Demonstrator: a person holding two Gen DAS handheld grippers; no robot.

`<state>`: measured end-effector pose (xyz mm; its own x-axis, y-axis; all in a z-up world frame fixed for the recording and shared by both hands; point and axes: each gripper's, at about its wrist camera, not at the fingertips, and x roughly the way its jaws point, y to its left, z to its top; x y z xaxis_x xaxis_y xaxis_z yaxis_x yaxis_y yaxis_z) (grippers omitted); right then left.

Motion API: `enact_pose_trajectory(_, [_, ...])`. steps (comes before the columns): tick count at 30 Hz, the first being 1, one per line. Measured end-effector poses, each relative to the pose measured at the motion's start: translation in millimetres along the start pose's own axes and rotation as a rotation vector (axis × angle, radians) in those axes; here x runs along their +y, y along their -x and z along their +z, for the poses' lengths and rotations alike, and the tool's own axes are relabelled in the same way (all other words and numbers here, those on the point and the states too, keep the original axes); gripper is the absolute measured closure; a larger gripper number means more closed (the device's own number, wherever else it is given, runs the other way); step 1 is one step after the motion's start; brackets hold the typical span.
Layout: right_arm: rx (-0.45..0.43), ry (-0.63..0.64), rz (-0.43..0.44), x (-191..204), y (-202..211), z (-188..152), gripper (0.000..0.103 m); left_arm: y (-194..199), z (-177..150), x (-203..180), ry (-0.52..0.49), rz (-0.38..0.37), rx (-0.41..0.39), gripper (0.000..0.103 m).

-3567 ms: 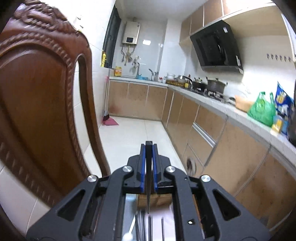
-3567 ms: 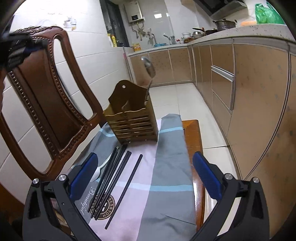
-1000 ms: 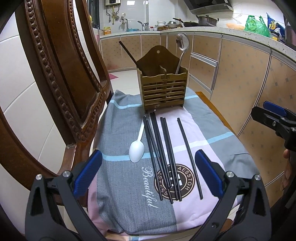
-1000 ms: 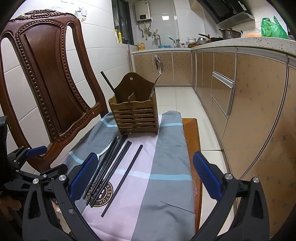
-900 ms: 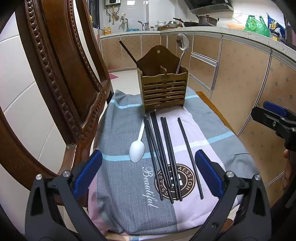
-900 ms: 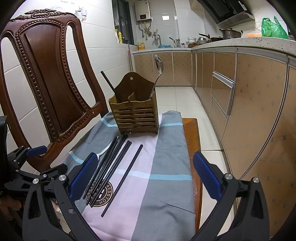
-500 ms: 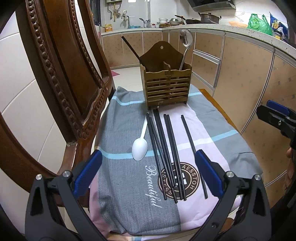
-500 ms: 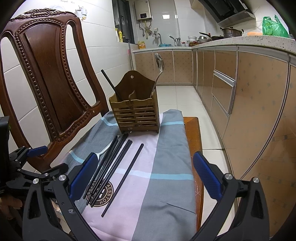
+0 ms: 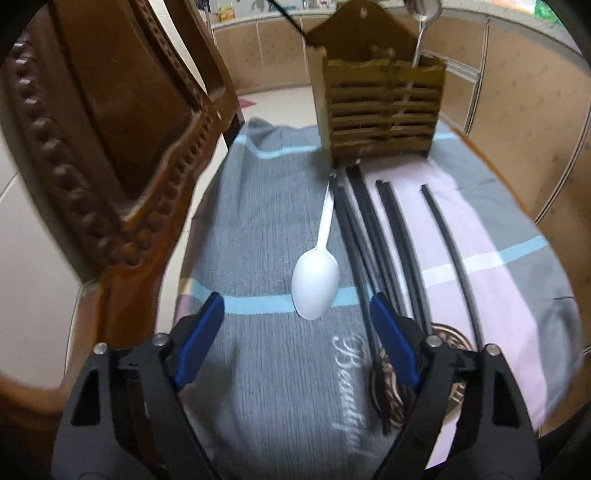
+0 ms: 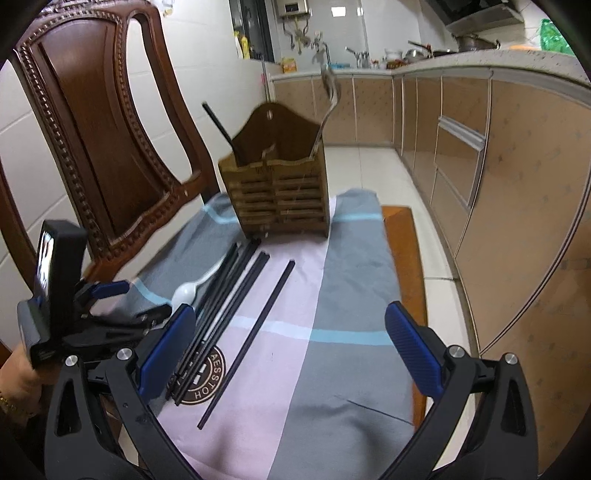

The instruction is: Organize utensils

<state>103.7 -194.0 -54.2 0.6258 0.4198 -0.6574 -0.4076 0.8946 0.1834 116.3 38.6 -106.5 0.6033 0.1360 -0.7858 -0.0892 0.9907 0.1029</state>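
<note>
Between the blue pads of the left hand-held gripper, jaws wide w/ nothing held, lies the white spoon, beside black chopsticks on a striped cloth. Right hand-held gripper also wide, empty. Only right view shows kitchen cabinets; wooden holder stands behind.

Utensils laid out on a cloth before a holder.

The holder is set at the cloth's far end, with a metal spoon standing in it. The plastic spoon is laid left of the chopsticks; a chair is placed left of the cloth.
</note>
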Motion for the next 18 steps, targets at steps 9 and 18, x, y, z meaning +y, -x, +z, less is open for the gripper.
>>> enact_pose_trajectory(9, [0.036, -0.003, 0.015, 4, -27, 3, 0.003, -47, 7, 5, 0.038, -0.023, 0.079, 0.031])
enact_pose_trajectory(18, [0.11, 0.03, -0.048, 10, -85, 14, 0.003, -52, 17, 6, 0.092, -0.076, 0.093, 0.068])
